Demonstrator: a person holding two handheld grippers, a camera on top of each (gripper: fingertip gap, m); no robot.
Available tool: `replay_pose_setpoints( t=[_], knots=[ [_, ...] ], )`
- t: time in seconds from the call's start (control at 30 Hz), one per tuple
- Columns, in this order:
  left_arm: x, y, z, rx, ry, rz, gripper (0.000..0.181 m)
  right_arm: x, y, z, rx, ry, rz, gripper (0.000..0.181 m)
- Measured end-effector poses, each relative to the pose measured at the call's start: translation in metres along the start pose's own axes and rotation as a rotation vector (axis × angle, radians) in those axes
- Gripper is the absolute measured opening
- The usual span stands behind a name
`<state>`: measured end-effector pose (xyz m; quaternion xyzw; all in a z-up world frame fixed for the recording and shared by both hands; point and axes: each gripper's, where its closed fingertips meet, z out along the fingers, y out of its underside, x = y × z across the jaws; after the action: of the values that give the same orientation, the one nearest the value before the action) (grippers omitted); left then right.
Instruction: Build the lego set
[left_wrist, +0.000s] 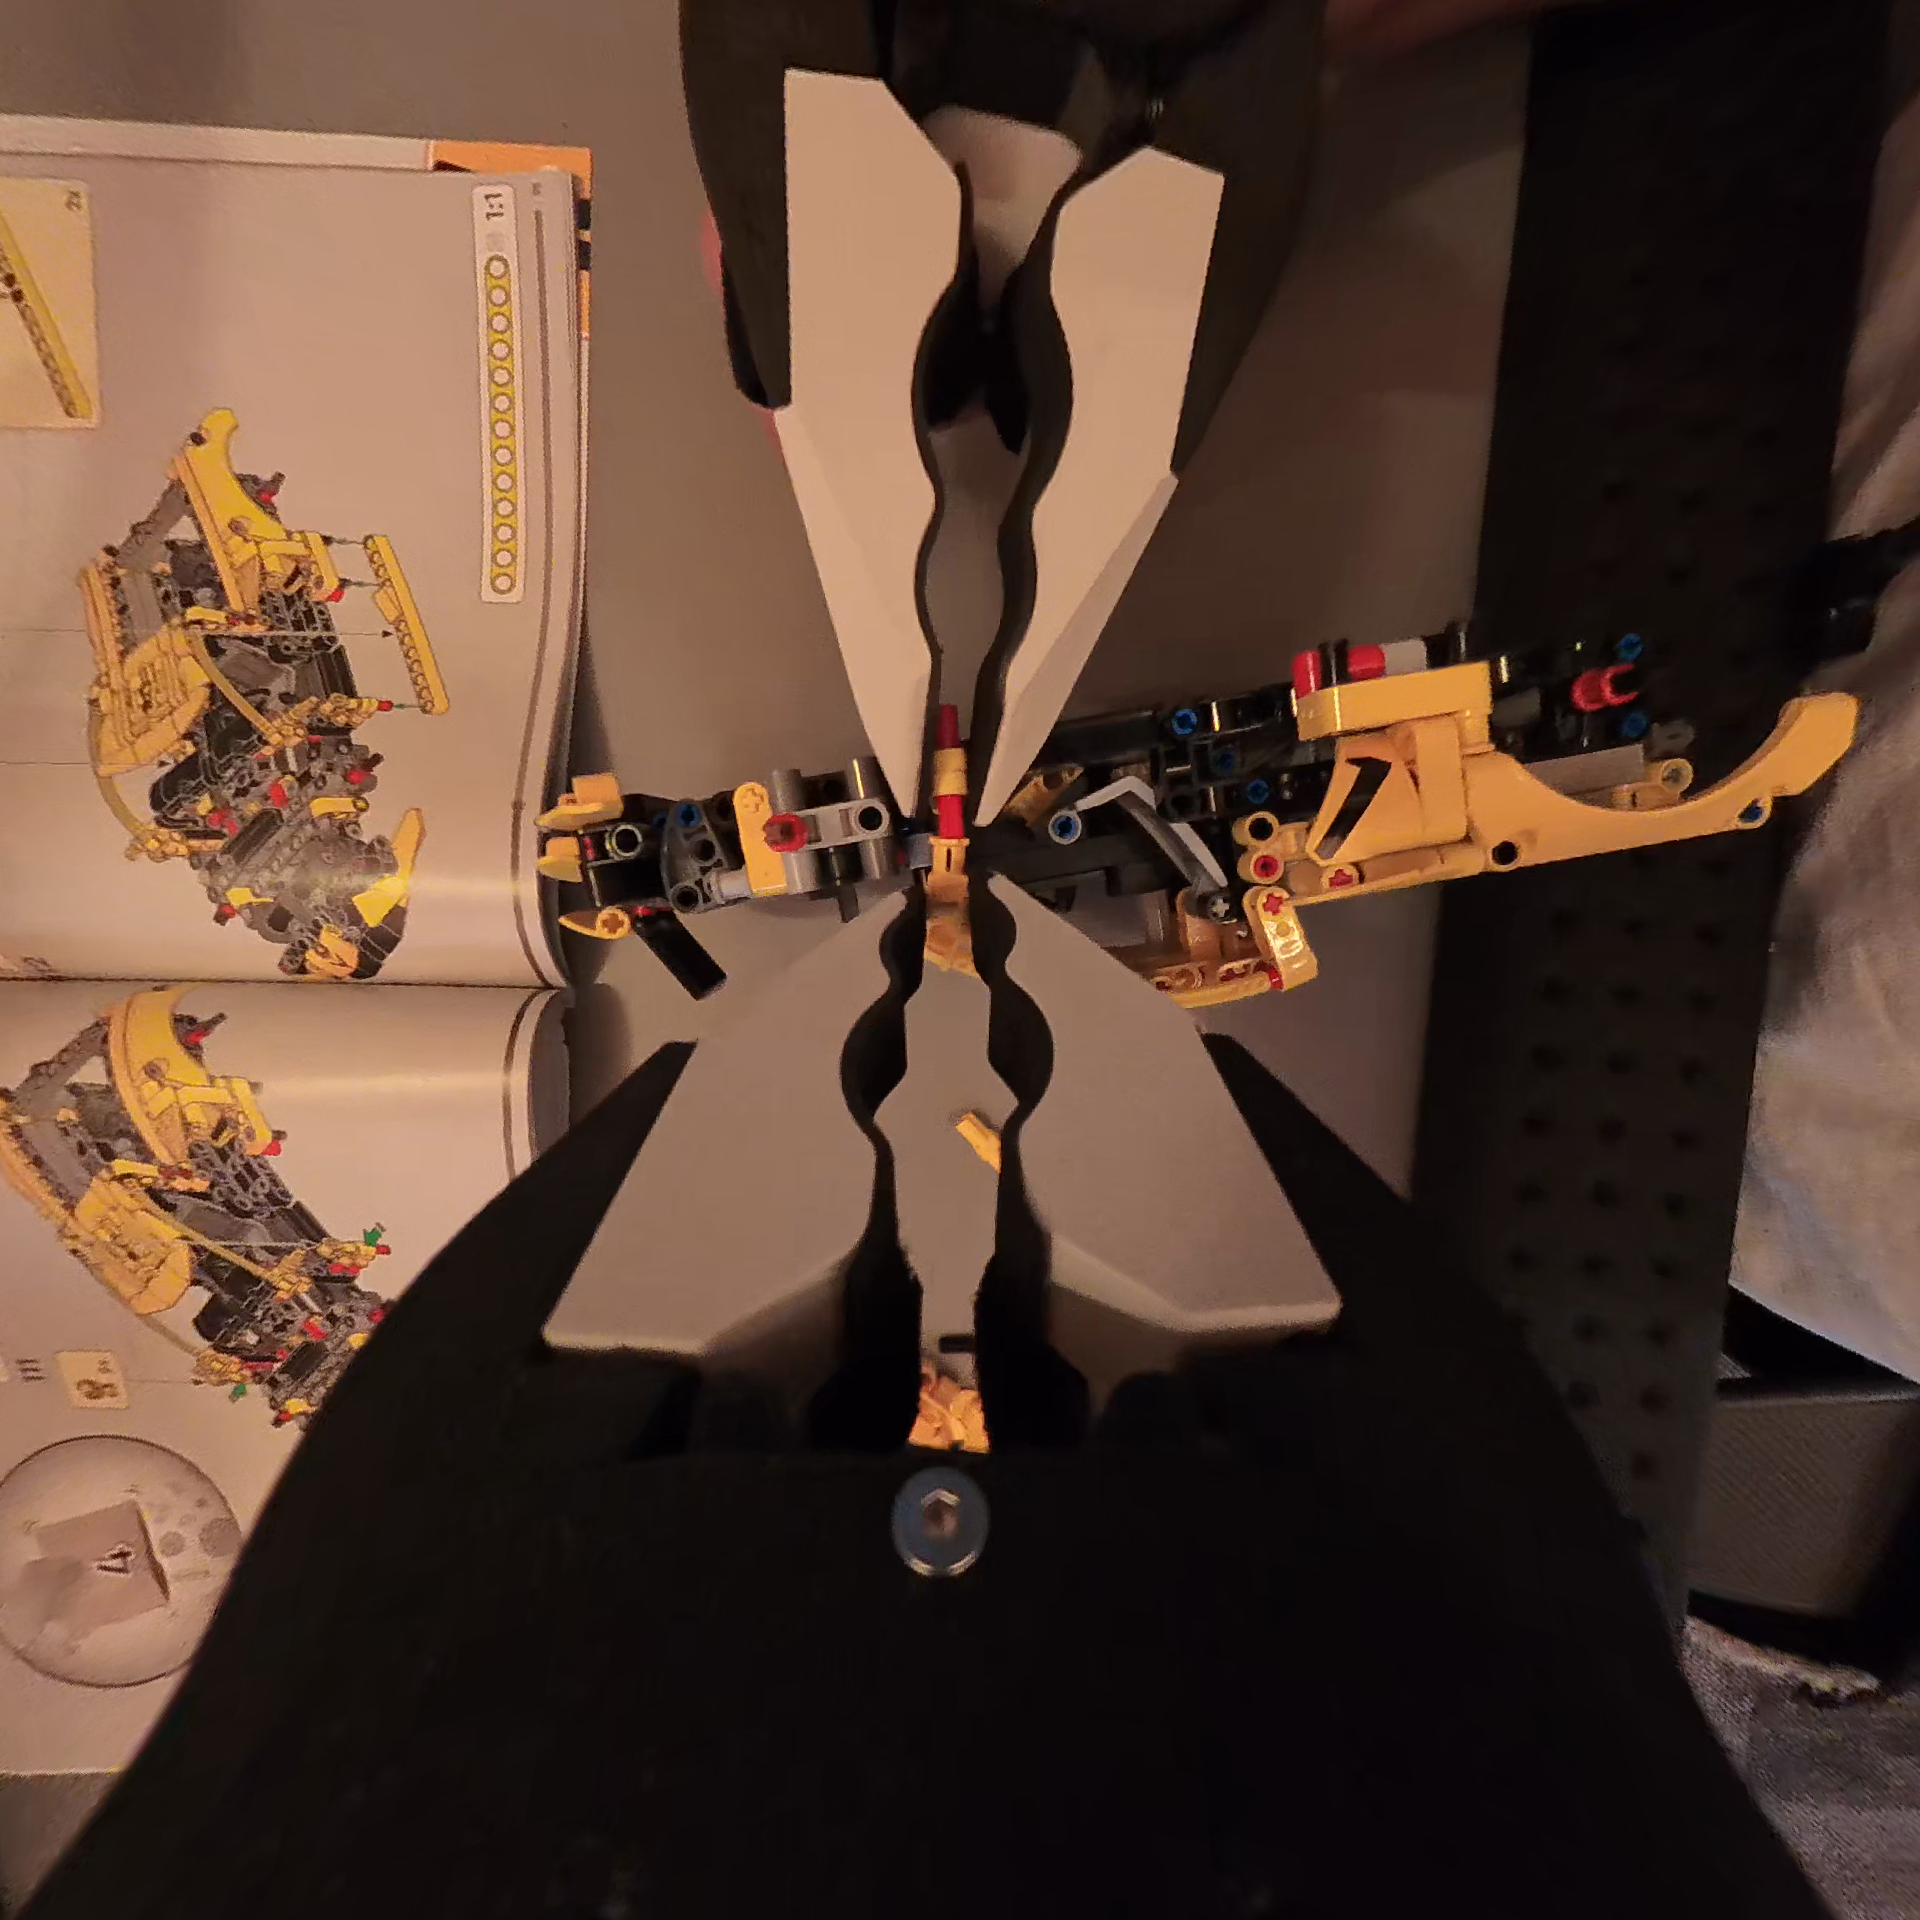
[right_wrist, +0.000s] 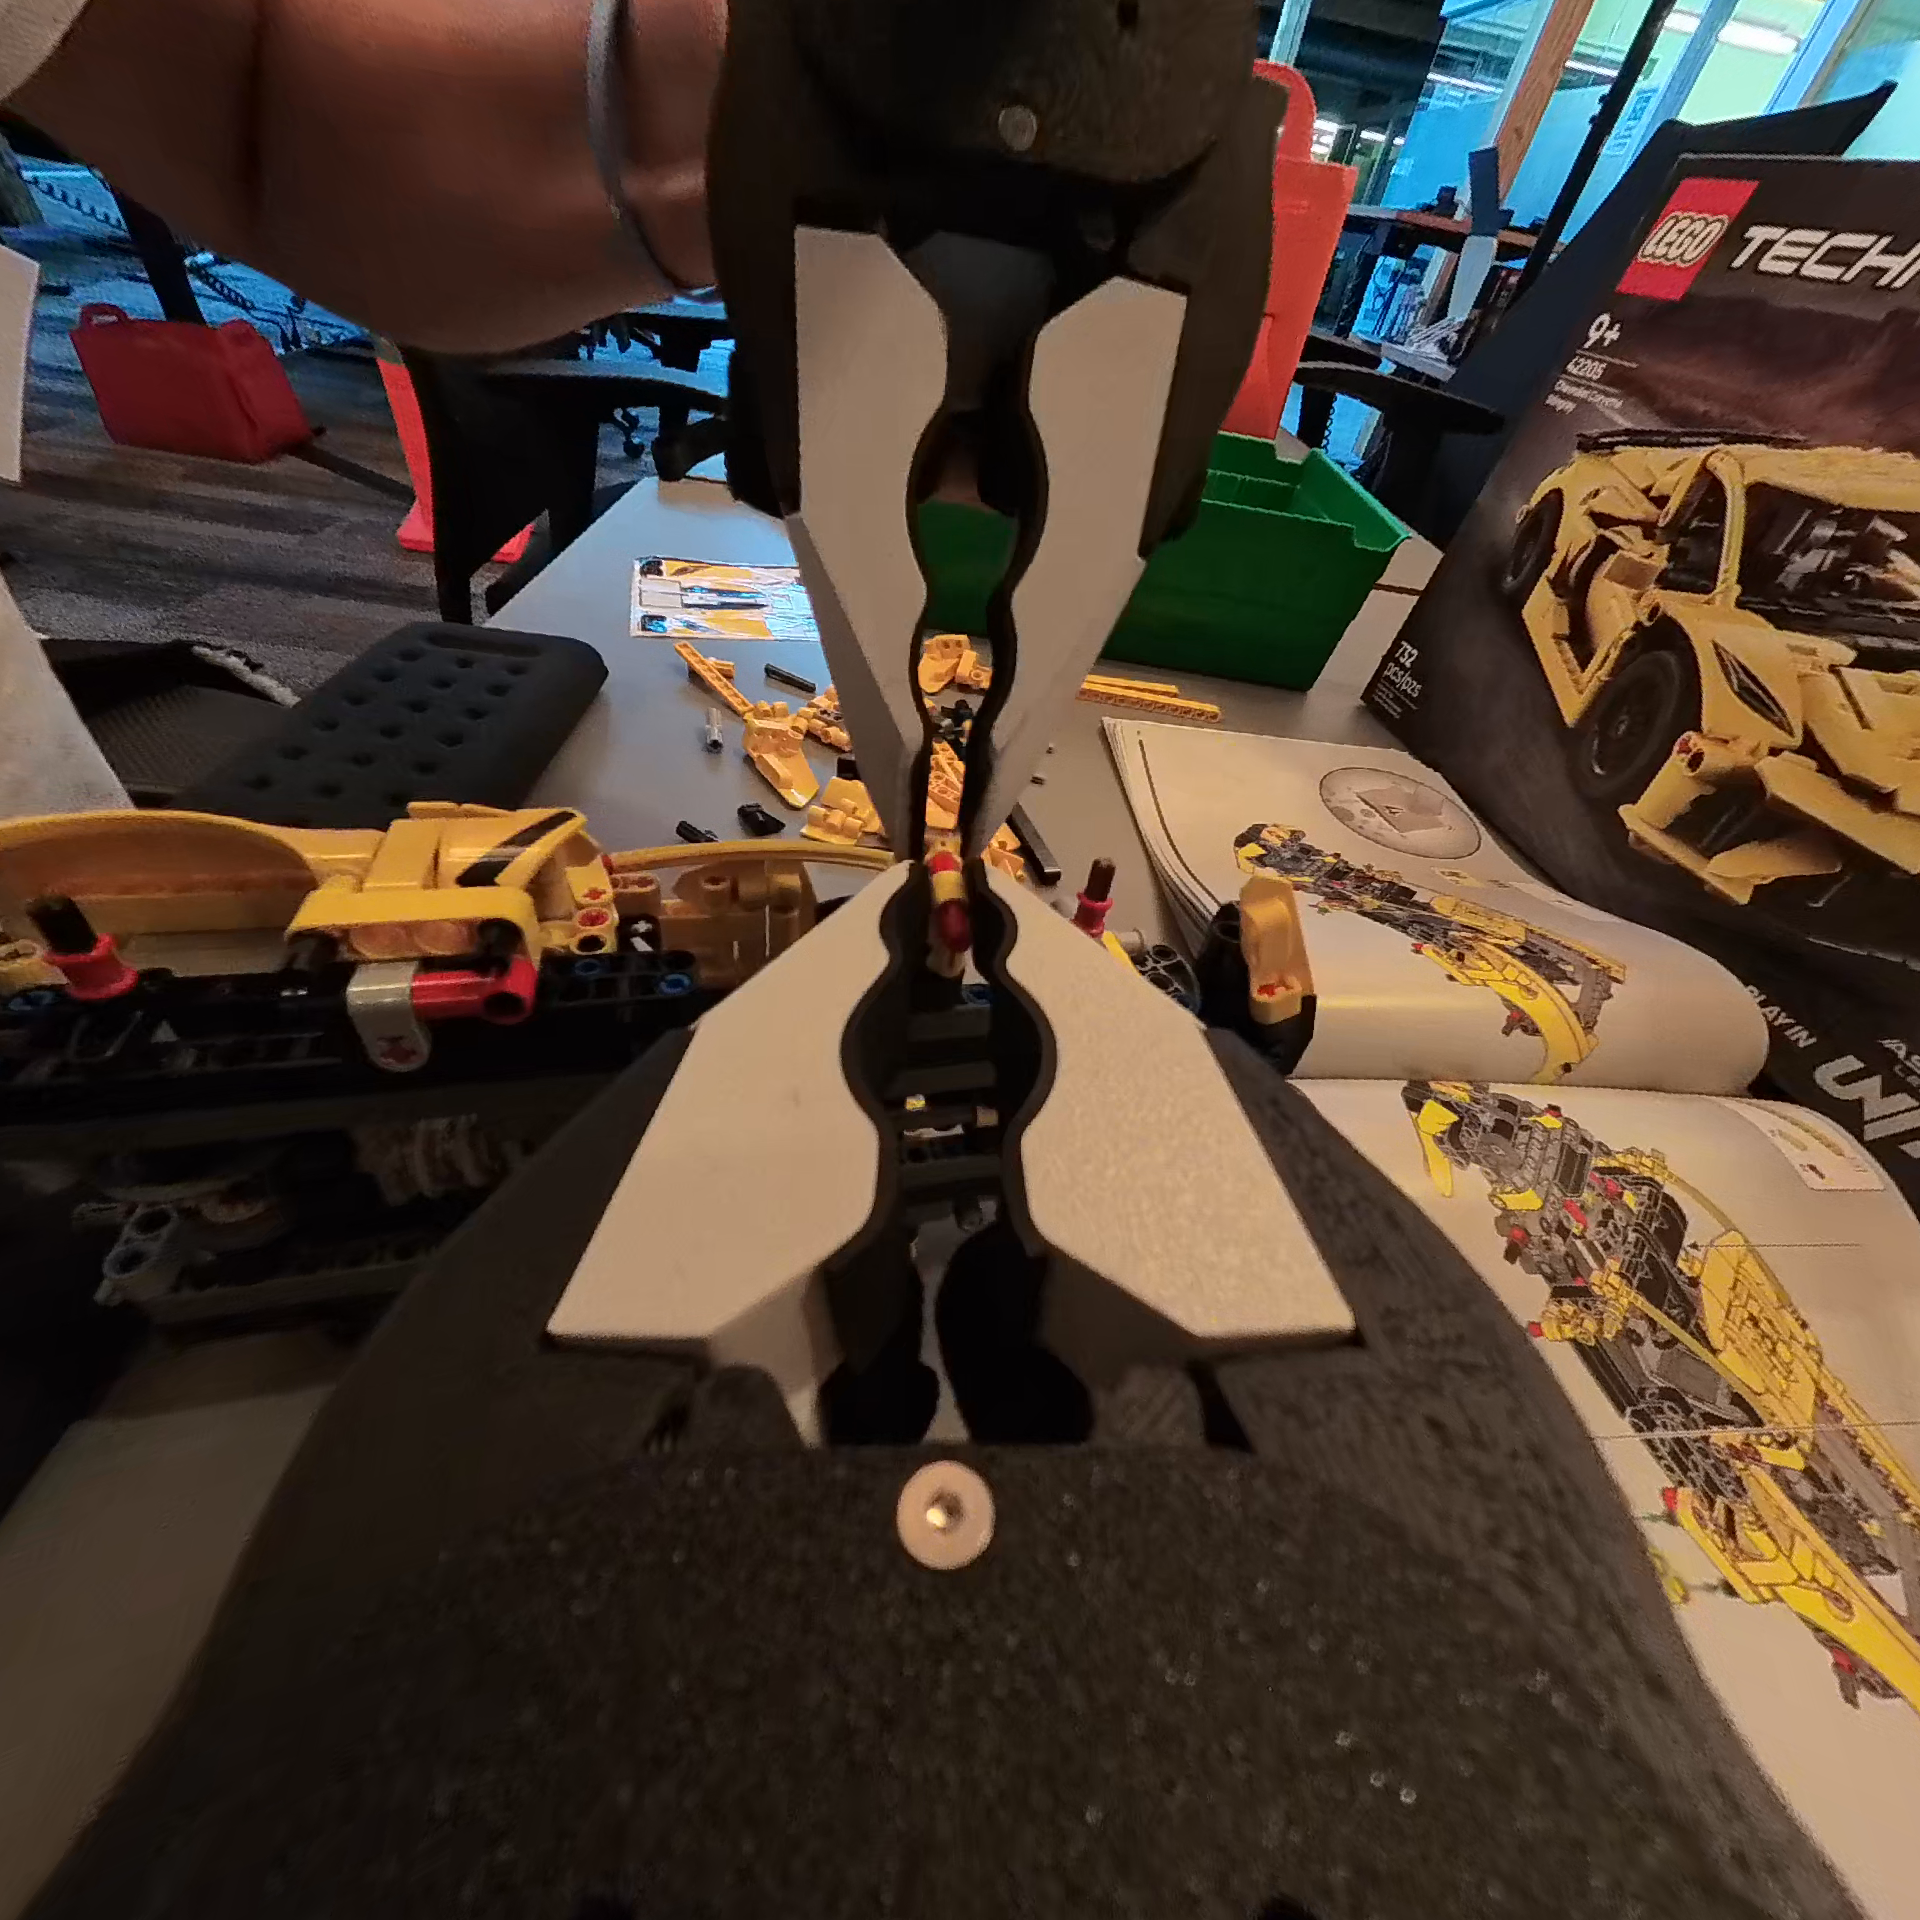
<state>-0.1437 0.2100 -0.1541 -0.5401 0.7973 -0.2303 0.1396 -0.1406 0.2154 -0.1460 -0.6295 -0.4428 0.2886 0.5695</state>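
1. Left wrist view: shows the left gripper coming up from the bottom edge, its grey fingers drawn almost together on the lower yellow end of a small red and yellow pin
2. Shows also the right gripper coming down from the top edge, tip to tip with the left one, pinched on the upper red end of the same pin
3. Puts the pin just over the middle of the lego car model, which lies across the grey table from left to right; cannot tell whether the pin sits already in the model
4. Finds an open instruction booklet just beside the left end of the model, a black perforated pad under its right end, and one loose yellow piece on the table between the left fingers
5. Right wrist view: shows the right gripper from the bottom, narrowed onto the pin, and the left gripper from above, held by a hand and closed on the red top of the pin
6. Places the model to the left of both grippers, near the front edge of the table
7. Further back, finds loose yellow parts, a sticker sheet and a green bin; to the right, the booklet and the lego box standing behind it
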Motion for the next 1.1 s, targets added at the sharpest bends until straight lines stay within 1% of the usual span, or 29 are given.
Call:
replay_pose_setpoints(
  t=[0.17, 0.37, 0.47, 0.67, 0.83, 0.97, 1.1],
  knots=[
    [-0.0001, 0.0012, -0.0004, -0.034, -0.005, 0.037, 0.007, -0.0001, 0.0, 0.001, -0.014, 0.013, -0.023, 0.006],
    [0.0001, -0.0005, 0.0007, -0.071, 0.003, -0.02, 0.007, 0.0004, 0.0004, -0.0005, -0.037, 0.054, -0.077, 0.006],
    [-0.0001, -0.0006, 0.0012, -0.116, 0.017, -0.056, 0.007, 0.0008, 0.0008, -0.0004, -0.057, 0.067, -0.095, 0.006],
    [-0.0008, 0.0015, 0.0006, -0.211, -0.014, -0.034, 0.007, 0.0015, 0.0012, 0.0004, -0.094, 0.099, -0.143, 0.007],
    [-0.0029, 0.0006, 0.0005, -0.242, -0.137, 0.063, 0.007, 0.0025, 0.0014, -0.0015, -0.082, 0.093, -0.098, 0.007],
    [-0.0045, 0.0012, 0.0011, -0.259, -0.273, 0.159, 0.007, 0.0023, 0.0012, -0.0017, -0.068, 0.085, -0.064, 0.007],
    [-0.0065, 0.0002, 0.0014, -0.254, -0.4, 0.187, 0.007, 0.0029, 0.0014, -0.0025, -0.06, 0.077, -0.041, 0.007]
  ],
)
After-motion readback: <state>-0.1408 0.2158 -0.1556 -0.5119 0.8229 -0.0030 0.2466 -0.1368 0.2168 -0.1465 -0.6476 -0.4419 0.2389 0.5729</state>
